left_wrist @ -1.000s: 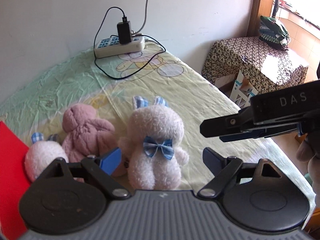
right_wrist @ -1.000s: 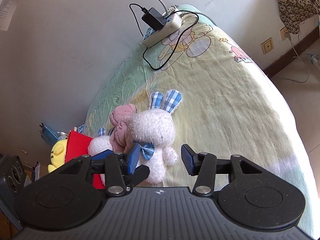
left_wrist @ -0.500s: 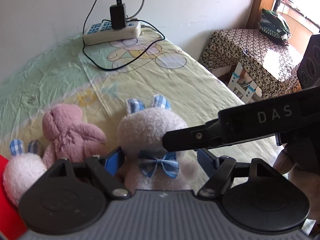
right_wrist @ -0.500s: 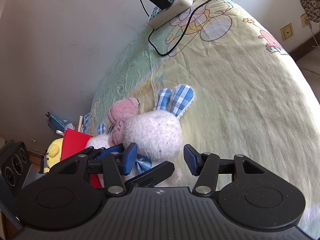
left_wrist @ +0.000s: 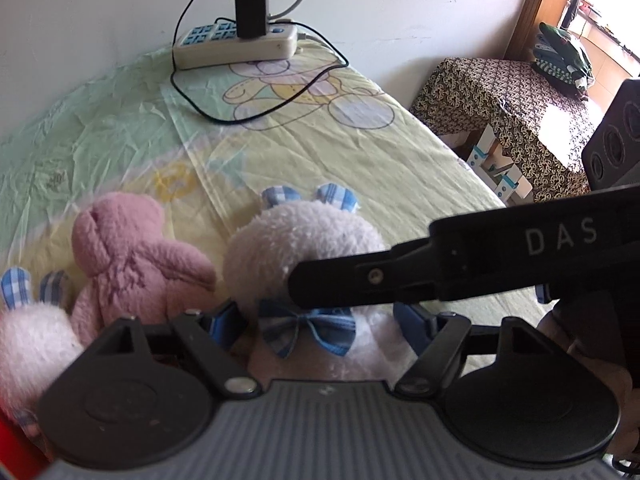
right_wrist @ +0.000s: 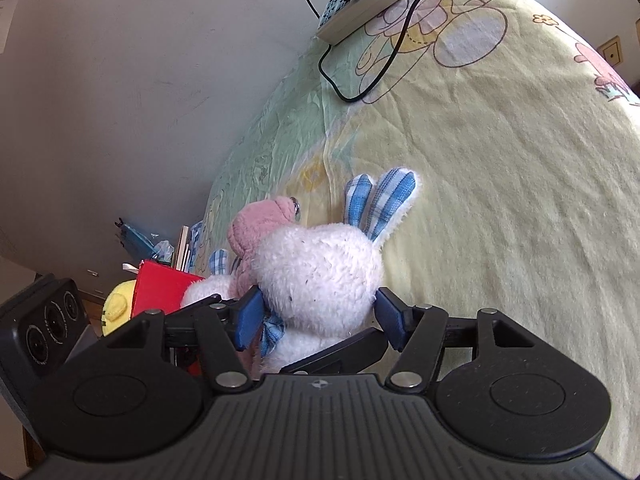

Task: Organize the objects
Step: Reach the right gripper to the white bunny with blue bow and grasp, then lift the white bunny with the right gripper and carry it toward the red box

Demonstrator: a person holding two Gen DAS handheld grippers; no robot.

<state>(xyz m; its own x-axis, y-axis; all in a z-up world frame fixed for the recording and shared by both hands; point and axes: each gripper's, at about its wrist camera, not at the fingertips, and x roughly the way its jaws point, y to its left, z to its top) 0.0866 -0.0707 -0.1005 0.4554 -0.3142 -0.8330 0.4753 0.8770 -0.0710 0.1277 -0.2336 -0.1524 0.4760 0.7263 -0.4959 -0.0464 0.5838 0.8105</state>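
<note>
A white plush rabbit [left_wrist: 296, 240] with blue checked ears and a blue bow sits on the bed [left_wrist: 360, 152]. My left gripper [left_wrist: 320, 320] is open, its fingers on either side of the rabbit's body. My right gripper [right_wrist: 320, 312] is open around the rabbit's head [right_wrist: 316, 276] from the other side; its black arm crosses the left wrist view [left_wrist: 460, 272]. A pink plush bear [left_wrist: 128, 264] sits to the rabbit's left, and a smaller white rabbit [left_wrist: 28, 340] beyond that.
A power strip [left_wrist: 236, 44] with a black charger and cable lies at the bed's far end by the wall. A cloth-covered side table [left_wrist: 512, 100] stands to the right. A red box [right_wrist: 164, 284] and a yellow plush [right_wrist: 116, 304] lie left of the toys.
Both grippers have moved in closer, and their open fingers now straddle the big white rabbit. The right gripper has swung across the left wrist view.
</note>
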